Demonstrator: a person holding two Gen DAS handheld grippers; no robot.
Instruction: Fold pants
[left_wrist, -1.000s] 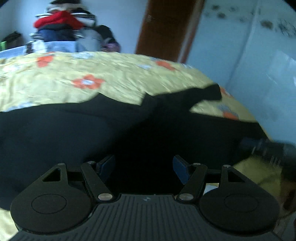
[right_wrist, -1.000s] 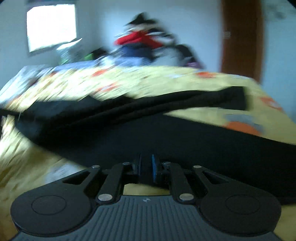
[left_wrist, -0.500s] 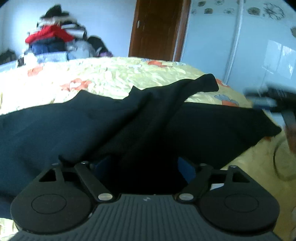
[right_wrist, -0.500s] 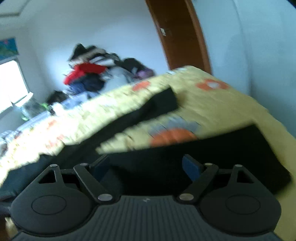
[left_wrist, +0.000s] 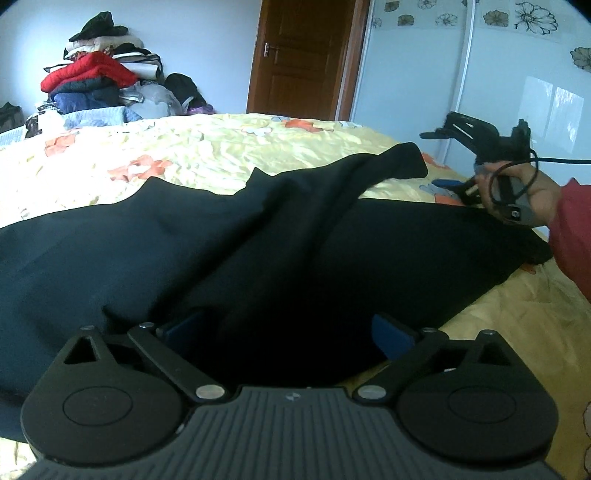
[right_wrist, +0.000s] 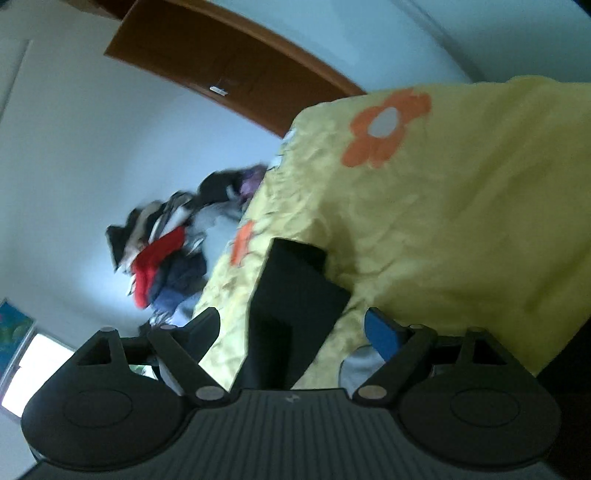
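Both grippers, shut or half-shut on the black pants a second ago, now stand spread, and the right one has swung off to the far leg end.

Across the yellow flowered bedspread (left_wrist: 207, 147) the pants (left_wrist: 184, 251) lie spread, one leg draped over the other. Low over the dark cloth, the left gripper (left_wrist: 288, 328) has jaws opening wide, blue pads (left_wrist: 388, 332) clear of the fabric beneath. Rolled sideways, the right gripper (right_wrist: 291, 328), held in a hand (left_wrist: 532, 195) with a red sleeve (left_wrist: 576, 236), has jaws wide too, a pant-leg end between them, unpinched.
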